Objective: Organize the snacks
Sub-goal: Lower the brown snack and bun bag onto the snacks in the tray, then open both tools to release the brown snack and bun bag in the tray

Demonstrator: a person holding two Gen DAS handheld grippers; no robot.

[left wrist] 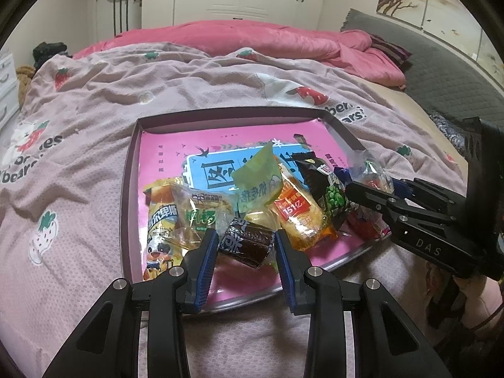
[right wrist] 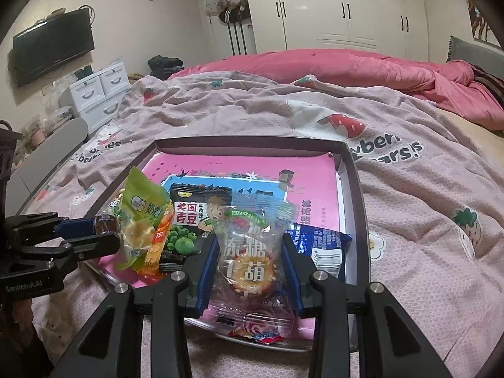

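A shallow box tray (left wrist: 129, 189) with a pink printed floor lies on the bed and holds several snack packets along its near edge. My left gripper (left wrist: 247, 245) is shut on a small dark brown wrapped snack (left wrist: 245, 241) at the tray's near edge; it also shows in the right wrist view (right wrist: 107, 225). My right gripper (right wrist: 250, 266) is shut on a clear packet with a round biscuit (right wrist: 249, 267), over the tray's near right part. A green packet (left wrist: 258, 176), an orange packet (left wrist: 299, 214) and a black green-pea packet (right wrist: 186, 230) lie between the grippers.
A blue packet (right wrist: 321, 245) lies in the tray's right corner. A red wrapper (right wrist: 255, 335) lies at the tray's near rim. The pink strawberry blanket (left wrist: 78, 157) surrounds the tray. A pink duvet (left wrist: 252, 41) is heaped behind. White drawers (right wrist: 97, 94) stand left of the bed.
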